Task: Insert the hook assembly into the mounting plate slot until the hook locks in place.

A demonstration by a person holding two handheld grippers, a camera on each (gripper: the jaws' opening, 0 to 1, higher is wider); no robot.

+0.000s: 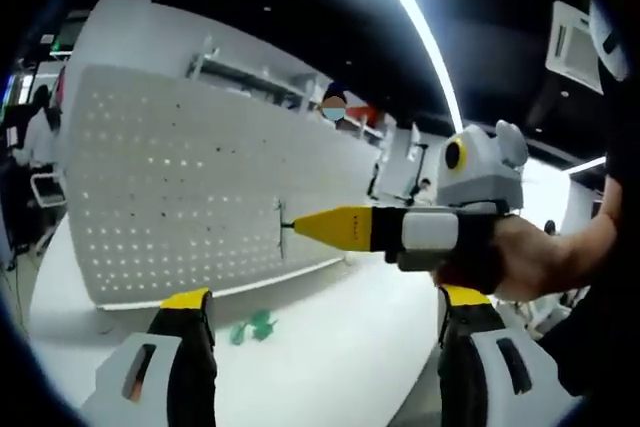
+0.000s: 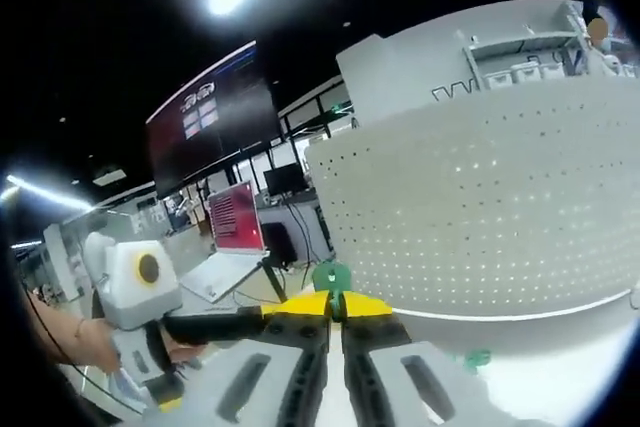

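One thin metal hook [image 1: 280,228] is being pressed against the white pegboard with small holes [image 1: 180,187] by the closed right gripper [image 1: 300,226]. The left gripper [image 1: 325,317] is being held wide open, holding nothing.

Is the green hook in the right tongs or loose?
In the right tongs: their jaws are closed on the green hook, tip poking out.

Glaring ceiling strip light [image 1: 420,37], fisheye warp
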